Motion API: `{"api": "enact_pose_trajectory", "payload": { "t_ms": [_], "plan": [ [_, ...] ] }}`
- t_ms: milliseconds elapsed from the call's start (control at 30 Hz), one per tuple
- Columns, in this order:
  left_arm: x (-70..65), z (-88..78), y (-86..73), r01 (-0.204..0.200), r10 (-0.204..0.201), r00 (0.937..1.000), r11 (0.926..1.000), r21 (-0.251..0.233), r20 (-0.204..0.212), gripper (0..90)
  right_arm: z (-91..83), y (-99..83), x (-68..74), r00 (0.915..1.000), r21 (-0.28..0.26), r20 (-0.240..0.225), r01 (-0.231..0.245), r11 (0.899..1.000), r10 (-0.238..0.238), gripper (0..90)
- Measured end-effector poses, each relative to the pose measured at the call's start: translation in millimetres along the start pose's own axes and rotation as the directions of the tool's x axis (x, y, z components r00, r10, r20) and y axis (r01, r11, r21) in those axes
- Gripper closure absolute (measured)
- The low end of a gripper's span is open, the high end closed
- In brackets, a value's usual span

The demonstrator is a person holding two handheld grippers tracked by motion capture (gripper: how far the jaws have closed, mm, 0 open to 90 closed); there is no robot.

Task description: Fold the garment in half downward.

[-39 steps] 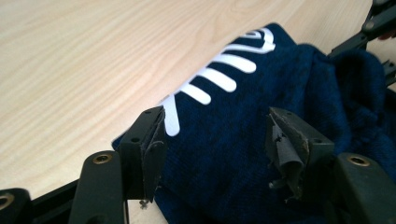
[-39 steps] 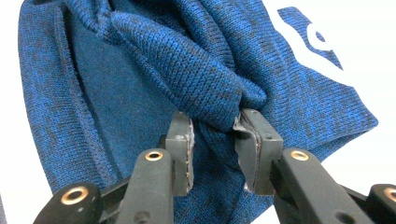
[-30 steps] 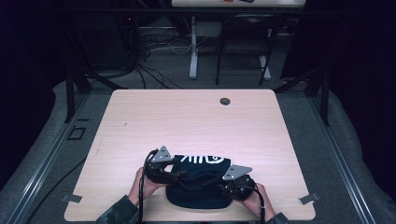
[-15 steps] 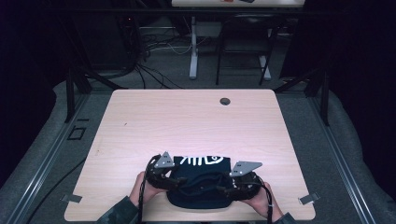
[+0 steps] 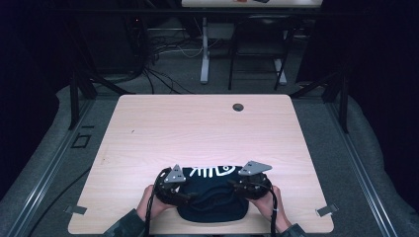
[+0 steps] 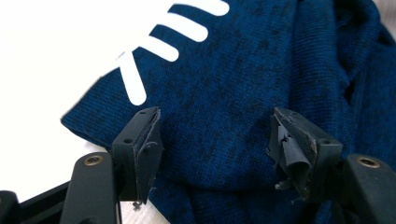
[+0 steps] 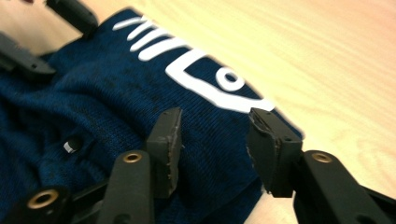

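Observation:
A dark blue knitted garment (image 5: 212, 210) with a white fish-skeleton print lies bunched at the table's front edge. My left gripper (image 5: 190, 196) is at its left side. In the left gripper view its jaws (image 6: 215, 135) stand apart over a fold of the knit (image 6: 224, 88), having just opened slightly, and the pads do not press it. My right gripper (image 5: 236, 186) is at the garment's right side. In the right gripper view its jaws (image 7: 215, 135) straddle the cloth (image 7: 107, 93) near the fish head; they have just been closing and still stand apart.
The light wooden table (image 5: 197, 128) stretches away behind the garment, with a round cable hole (image 5: 238, 107) near its far edge. Dark floor, cables and a desk frame (image 5: 205, 54) lie beyond. The person's hands (image 5: 148, 205) come in at the front edge.
The right gripper has shifted a little away from the front edge and outward. The garment now lies flatter and wider between the two grippers. The left gripper has hardly moved.

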State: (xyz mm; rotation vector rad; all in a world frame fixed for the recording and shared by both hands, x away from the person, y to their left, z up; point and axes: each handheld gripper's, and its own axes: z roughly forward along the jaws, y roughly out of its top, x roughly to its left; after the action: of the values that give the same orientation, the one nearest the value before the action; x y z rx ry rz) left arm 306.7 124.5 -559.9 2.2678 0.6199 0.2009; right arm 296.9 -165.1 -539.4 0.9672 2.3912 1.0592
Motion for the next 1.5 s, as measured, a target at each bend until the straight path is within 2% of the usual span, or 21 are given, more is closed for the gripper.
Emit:
{"api": "enact_pose_trajectory", "payload": {
  "t_ms": [200, 367, 500, 567, 633, 800, 833, 900, 1000, 1033, 1067, 1167, 1300, 1367, 1500],
  "plan": [
    [-3.0, 2.3, -2.4, -0.011, 0.011, 0.9998, 0.9999, 0.003, -0.014, 32.6, -2.6, -10.8, 11.6, 0.9989, 0.037, -0.016, 0.044, 0.998, -0.043, 40.3],
    [-5.4, 4.7, -4.6, -0.031, 0.031, 0.9991, 0.9994, 0.012, -0.027, 31.9, 2.5, -21.5, 15.9, 0.9965, 0.103, -0.037, 0.078, 0.992, -0.075, 35.3],
    [-6.3, 6.2, -6.2, -0.045, 0.046, 0.998, 0.9987, 0.023, -0.043, 29.5, 4.4, -24.7, 16.4, 0.9959, 0.124, -0.064, 0.072, 0.99, -0.064, 25.8],
    [-5.8, 7.0, -7.1, -0.04, 0.041, 0.9982, 0.9989, 0.024, -0.044, 28.5, 9.0, -28.1, 16.1, 0.9953, 0.17, -0.07, 0.078, 0.982, -0.067, 22.7],
    [-5.6, 7.3, -7.2, -0.041, 0.042, 0.9982, 0.9988, 0.026, -0.044, 28.4, 9.5, -31.2, 13.8, 0.997, 0.157, -0.07, 0.044, 0.987, -0.034, 22.2],
    [-5.5, 8.2, -7.3, -0.044, 0.046, 0.9971, 0.9986, 0.027, -0.061, 25.2, 10.2, -31.5, 13.4, 0.997, 0.154, -0.07, 0.043, 0.987, -0.032, 21.9],
    [-4.9, 8.2, -7.2, -0.037, 0.039, 0.997, 0.999, 0.025, -0.066, 21.9, 10.4, -31.6, 13.4, 0.9972, 0.15, -0.07, 0.039, 0.988, -0.028, 21.6],
    [-2.1, 6.8, -6.7, -0.02, 0.021, 0.9986, 0.9997, 0.015, -0.049, 15.2, 9.0, -31.0, 12.2, 0.9973, 0.151, -0.069, 0.033, 0.988, -0.023, 17.5],
    [0.9, 3.0, -6.1, 0.0, 0.0, 0.9988, 1.0, 0.001, -0.049, 10.3, 5.5, -29.6, 10.5, 0.9974, 0.141, -0.071, 0.022, 0.99, -0.012, 14.0],
    [3.4, -2.4, -5.5, 0.016, -0.017, 0.9979, 0.9997, -0.02, -0.062, 7.7, -1.1, -27.5, 7.8, 0.9977, 0.102, -0.068, 0.004, 0.995, 0.003, 11.1],
    [5.0, -5.4, -5.6, 0.02, -0.022, 0.9974, 0.9994, -0.029, -0.068, 7.3, -3.6, -26.8, 6.5, 0.9981, 0.089, -0.062, 0.001, 0.996, 0.004, 10.9],
    [10.6, -15.0, -8.6, 0.04, -0.045, 0.9941, 0.9979, -0.051, -0.099, 4.2, -14.5, -26.5, 0.4, 0.9991, 0.05, -0.034, -0.022, 0.999, 0.024, 8.5],
    [20.9, -28.0, -16.9, 0.069, -0.079, 0.9854, 0.9951, -0.07, -0.151, 2.1, -26.2, -32.1, -11.4, 0.9988, 0.032, 0.002, -0.048, 0.998, 0.048, 6.7],
    [26.9, -33.1, -22.5, 0.079, -0.09, 0.9797, 0.9945, -0.069, -0.179, 1.9, -32.2, -37.0, -17.9, 0.9972, 0.023, 0.04, -0.064, 0.998, 0.063, 6.9],
    [39.2, -40.6, -36.1, 0.121, -0.132, 0.9639, 0.9906, -0.064, -0.231, 1.3, -41.0, -48.7, -31.9, 0.9905, 0.014, 0.081, -0.113, 0.993, 0.112, 7.3]
  ]
}}
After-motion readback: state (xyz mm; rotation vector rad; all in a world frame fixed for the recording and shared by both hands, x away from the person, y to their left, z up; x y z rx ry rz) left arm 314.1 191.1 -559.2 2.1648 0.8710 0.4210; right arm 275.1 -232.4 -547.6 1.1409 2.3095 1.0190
